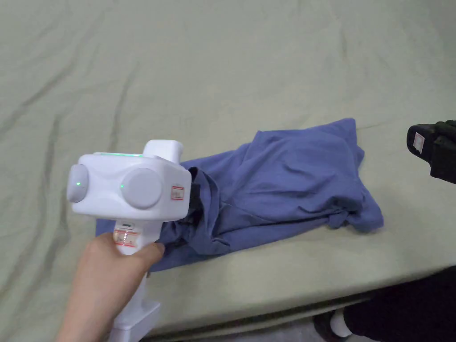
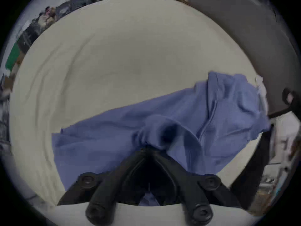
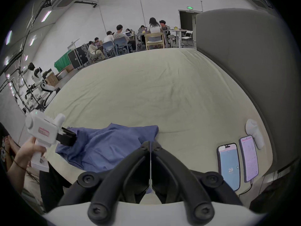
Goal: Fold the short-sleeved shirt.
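Note:
A blue short-sleeved shirt (image 1: pixel 289 178) lies crumpled in a long heap near the front edge of a pale green bed sheet (image 1: pixel 222 67). My left gripper (image 1: pixel 195 198), a white body held in a hand, has its black jaws shut on a bunched fold at the shirt's left end. The left gripper view shows that fold of shirt (image 2: pixel 114 139) pinched at the left gripper's (image 2: pixel 149 148) tips. My right gripper (image 1: pixel 416 140) hovers to the right of the shirt, apart from it. In its own view the right gripper (image 3: pixel 150 142) is shut with nothing held, the shirt (image 3: pixel 110 146) lying beyond it.
Two phones (image 3: pixel 229 164) (image 3: pixel 249 157) and a white controller (image 3: pixel 254 133) lie on the bed to the right. A grey headboard (image 3: pixel 244 66) rises behind them. The bed's front edge (image 1: pixel 311 303) is close, with a person's dark leg (image 1: pixel 401 311) below it.

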Available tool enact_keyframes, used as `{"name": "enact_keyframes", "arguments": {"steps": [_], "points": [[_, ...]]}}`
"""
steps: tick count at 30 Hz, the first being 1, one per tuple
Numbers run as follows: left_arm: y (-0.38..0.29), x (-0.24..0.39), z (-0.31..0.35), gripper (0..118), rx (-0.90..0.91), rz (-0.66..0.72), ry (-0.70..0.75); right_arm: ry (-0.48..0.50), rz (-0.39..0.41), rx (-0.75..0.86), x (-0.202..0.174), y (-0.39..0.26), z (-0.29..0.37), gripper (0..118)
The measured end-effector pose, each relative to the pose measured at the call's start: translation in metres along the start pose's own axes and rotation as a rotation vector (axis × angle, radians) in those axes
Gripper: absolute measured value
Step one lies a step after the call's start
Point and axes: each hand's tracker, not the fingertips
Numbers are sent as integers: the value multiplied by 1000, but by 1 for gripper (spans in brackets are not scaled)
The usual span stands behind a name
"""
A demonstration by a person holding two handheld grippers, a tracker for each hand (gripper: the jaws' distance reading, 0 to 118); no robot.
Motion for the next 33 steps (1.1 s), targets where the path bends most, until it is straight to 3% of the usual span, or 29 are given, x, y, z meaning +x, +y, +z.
{"name": "enact_keyframes", "arguments": {"steps": [1,2,6,10,14,17,18,20,22,25,30,31,33], "points": [[6,13,14,0,23,-56,103,-7,-3,1,2,0,1,4],[8,17,18,0,35,-85,104,-9,-4,1,3,0,2,4],[16,30,37,0,97,41,-222,1,-20,11,5,1,1,4],[13,39,50,0,114,47,-356,0,-22,39,1,6,11,4],[-2,-3,91,0,192,115,-464,15,-14,64,0,12,22,4],[-23,-69,112,1,261,238,-538,21,-14,72,-4,13,24,4],[-33,-97,115,20,272,293,-587,25,-15,73,-6,13,24,4],[-57,-149,103,89,283,354,-601,47,-21,71,-11,12,24,4],[-83,-214,80,89,256,470,-498,69,-20,60,-18,11,21,4],[-110,-254,54,89,213,565,-422,79,4,32,-32,10,14,4],[-100,-207,13,89,123,498,-694,97,37,-3,-50,12,1,4],[-96,-194,1,89,97,455,-668,98,43,-8,-52,13,-1,4],[-94,-180,1,74,126,397,-487,98,56,-13,-56,16,-2,4]]}}
